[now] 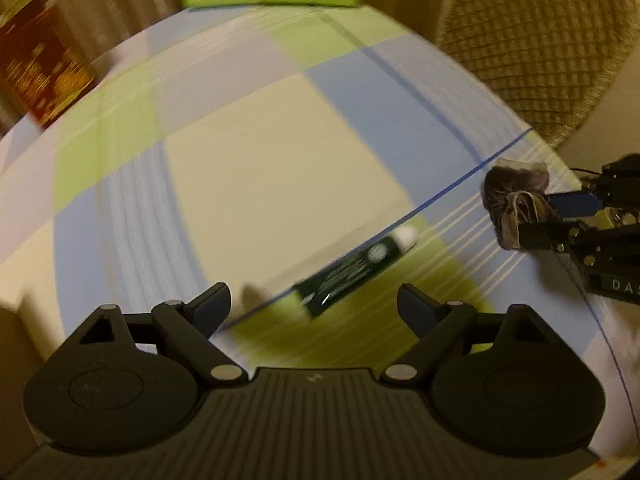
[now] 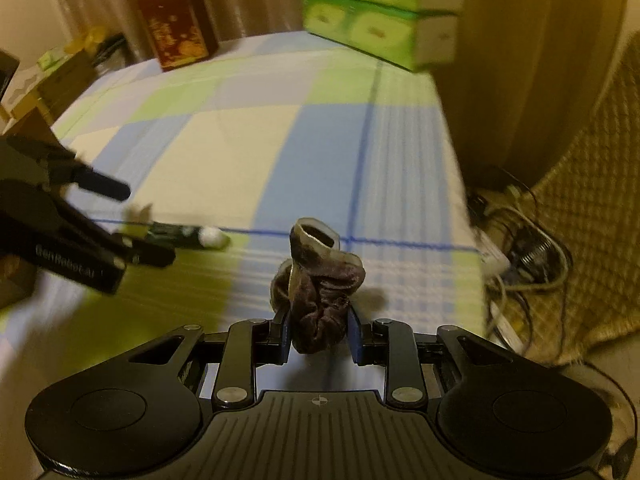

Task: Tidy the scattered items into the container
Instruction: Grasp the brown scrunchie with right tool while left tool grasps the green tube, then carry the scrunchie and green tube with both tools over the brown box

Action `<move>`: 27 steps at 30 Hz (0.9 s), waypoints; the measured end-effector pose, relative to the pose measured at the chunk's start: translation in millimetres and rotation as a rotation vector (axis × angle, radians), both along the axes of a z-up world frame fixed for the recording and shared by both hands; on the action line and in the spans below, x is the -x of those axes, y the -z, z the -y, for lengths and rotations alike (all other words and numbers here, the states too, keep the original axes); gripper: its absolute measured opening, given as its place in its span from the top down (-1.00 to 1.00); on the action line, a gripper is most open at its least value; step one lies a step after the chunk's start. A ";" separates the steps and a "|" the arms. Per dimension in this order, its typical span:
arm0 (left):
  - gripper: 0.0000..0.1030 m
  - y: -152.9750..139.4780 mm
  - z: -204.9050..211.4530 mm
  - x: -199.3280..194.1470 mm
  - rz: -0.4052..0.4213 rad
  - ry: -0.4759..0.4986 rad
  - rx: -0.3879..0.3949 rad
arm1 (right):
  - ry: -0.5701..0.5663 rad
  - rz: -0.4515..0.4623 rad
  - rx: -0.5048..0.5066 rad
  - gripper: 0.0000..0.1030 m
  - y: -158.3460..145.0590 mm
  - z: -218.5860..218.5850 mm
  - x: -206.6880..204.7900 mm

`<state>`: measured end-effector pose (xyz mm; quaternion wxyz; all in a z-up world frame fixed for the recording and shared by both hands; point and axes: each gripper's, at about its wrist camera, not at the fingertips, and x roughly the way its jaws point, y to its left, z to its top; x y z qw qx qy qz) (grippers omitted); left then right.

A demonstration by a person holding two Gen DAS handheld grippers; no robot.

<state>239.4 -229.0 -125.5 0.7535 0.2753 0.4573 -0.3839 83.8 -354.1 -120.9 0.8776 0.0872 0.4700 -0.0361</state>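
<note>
A dark green tube with a white cap lies on the checked tablecloth. My left gripper hovers over the tube's near end, open, its fingers on either side and clear of it. To the right, my right gripper is shut on a crumpled dark brown sock with a pale opening. In the right wrist view the sock stands up between the blue pads of the right gripper, lifted off the cloth. There the left gripper is at the left, by the tube.
A stack of green tissue boxes and a dark red box stand at the table's far edge. A quilted beige chair is beyond the right edge. Cables and a power strip lie on the floor there.
</note>
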 end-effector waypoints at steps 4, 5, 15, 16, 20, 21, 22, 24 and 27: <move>-0.37 3.8 17.8 -0.2 -0.004 0.092 0.010 | 0.030 -0.011 -0.010 0.52 -0.1 7.7 9.7; -0.33 5.4 20.9 -0.8 -0.009 0.111 0.014 | 0.035 -0.011 -0.014 0.52 0.1 8.4 11.8; 0.71 12.5 17.9 -2.2 -0.079 0.123 0.045 | 0.013 0.006 -0.032 0.52 -0.9 1.6 12.4; 0.73 12.7 14.7 -0.4 -0.089 0.103 0.048 | 0.006 0.008 -0.034 0.52 -1.4 0.4 12.1; 0.74 9.7 -0.3 13.4 -0.082 0.035 0.028 | -0.023 0.017 -0.046 0.52 -1.7 -4.1 11.4; 0.74 9.1 -6.8 17.0 -0.094 0.004 0.025 | -0.032 0.020 -0.053 0.52 -2.0 -5.7 12.5; 0.74 8.2 -12.5 19.9 -0.102 -0.018 0.019 | -0.044 0.020 -0.062 0.52 -2.3 -7.5 13.5; 0.74 6.7 -26.0 29.6 -0.119 -0.062 -0.001 | -0.080 0.019 -0.086 0.51 -3.1 -12.3 16.1; 0.74 4.9 -48.1 49.6 -0.128 -0.114 -0.040 | -0.108 0.010 -0.091 0.43 -4.6 -20.6 20.3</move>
